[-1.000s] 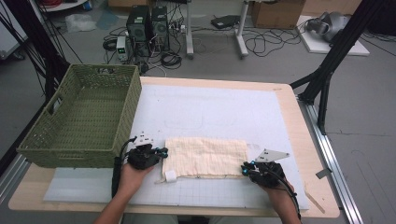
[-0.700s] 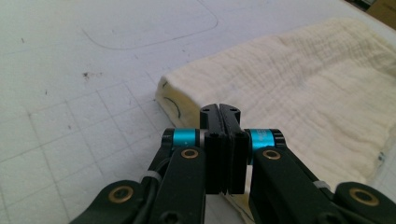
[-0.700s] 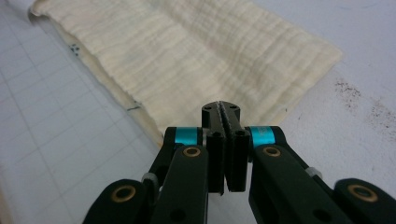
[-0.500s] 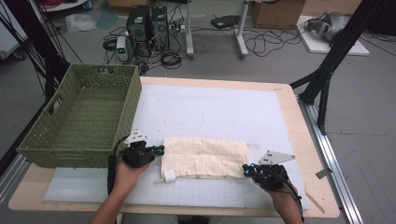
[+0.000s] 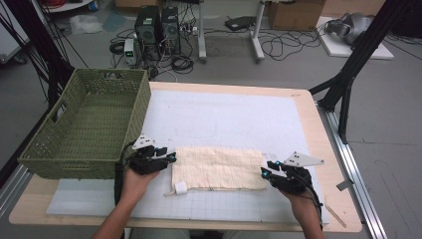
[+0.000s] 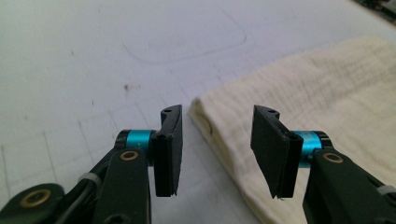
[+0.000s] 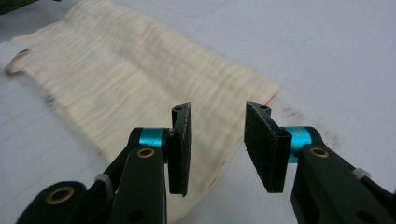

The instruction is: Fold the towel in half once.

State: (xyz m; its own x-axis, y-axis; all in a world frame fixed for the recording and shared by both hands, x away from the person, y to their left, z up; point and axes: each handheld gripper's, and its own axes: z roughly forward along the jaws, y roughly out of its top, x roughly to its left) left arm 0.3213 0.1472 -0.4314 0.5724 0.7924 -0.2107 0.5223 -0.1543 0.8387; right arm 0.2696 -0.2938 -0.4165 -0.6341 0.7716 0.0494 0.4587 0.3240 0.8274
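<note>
Across the white tabletop [image 5: 239,119] lies a soft, light folded cloth [image 5: 219,169], best pinched at its short ends, where the left tool [image 5: 169,158] and right tool [image 5: 264,172] have just been opening, holding nothing.

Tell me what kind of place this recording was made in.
Probably a lab or workshop set up for recording: desktop computer towers and tangled cables on the floor, a black frame leg beside the table, and a gridded mat on it.
</note>
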